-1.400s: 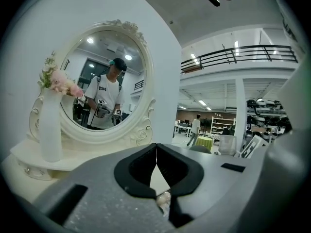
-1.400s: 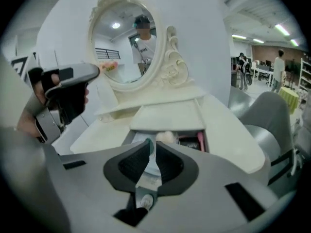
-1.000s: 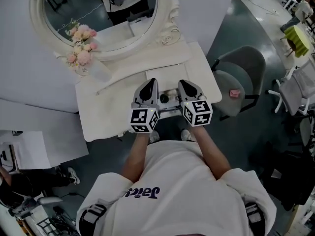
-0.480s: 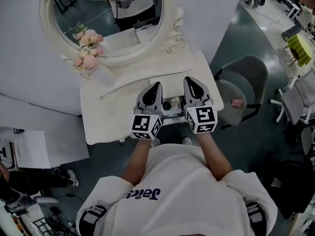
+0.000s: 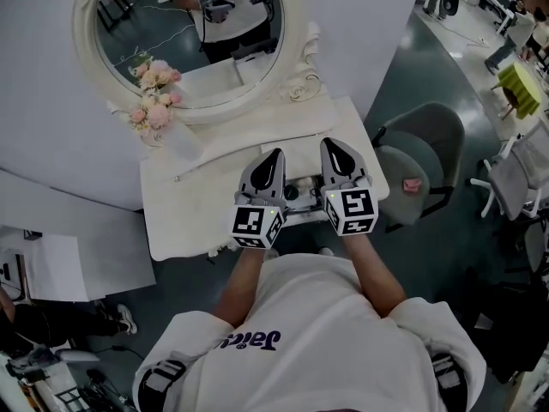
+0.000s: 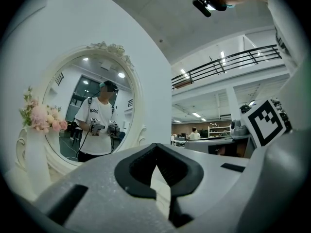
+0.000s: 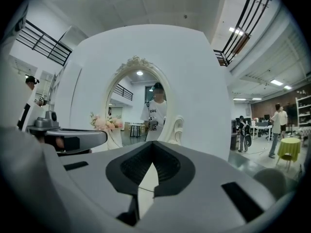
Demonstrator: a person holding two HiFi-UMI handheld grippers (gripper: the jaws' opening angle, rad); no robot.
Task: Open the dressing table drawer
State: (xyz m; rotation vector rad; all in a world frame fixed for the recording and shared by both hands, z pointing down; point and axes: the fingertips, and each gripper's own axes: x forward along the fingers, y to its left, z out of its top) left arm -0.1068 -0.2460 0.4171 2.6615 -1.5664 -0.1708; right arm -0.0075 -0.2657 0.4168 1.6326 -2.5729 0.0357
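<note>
1. Jaws pressed together on the left gripper (image 5: 273,157) and the right gripper (image 5: 336,148), nothing between them. Both point level toward the mirror (image 5: 197,41), side by side over the table's front edge.
2. Task's drawer (image 5: 300,206) sits at that front edge between the two grippers, mostly hidden. It looks partly out; cannot confirm.
3. Dressing table (image 5: 197,204): flowers (image 5: 154,93) at back left, well apart.
4. Risk: closed jaws cannot take the pull. Lowered like this, they could knock the drawer front or push it inward.

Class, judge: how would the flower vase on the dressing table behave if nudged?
The vase looks tall and slim with flowers bunched on top, so it probably tips rather than slides. The mirror frame beside it might catch it.
</note>
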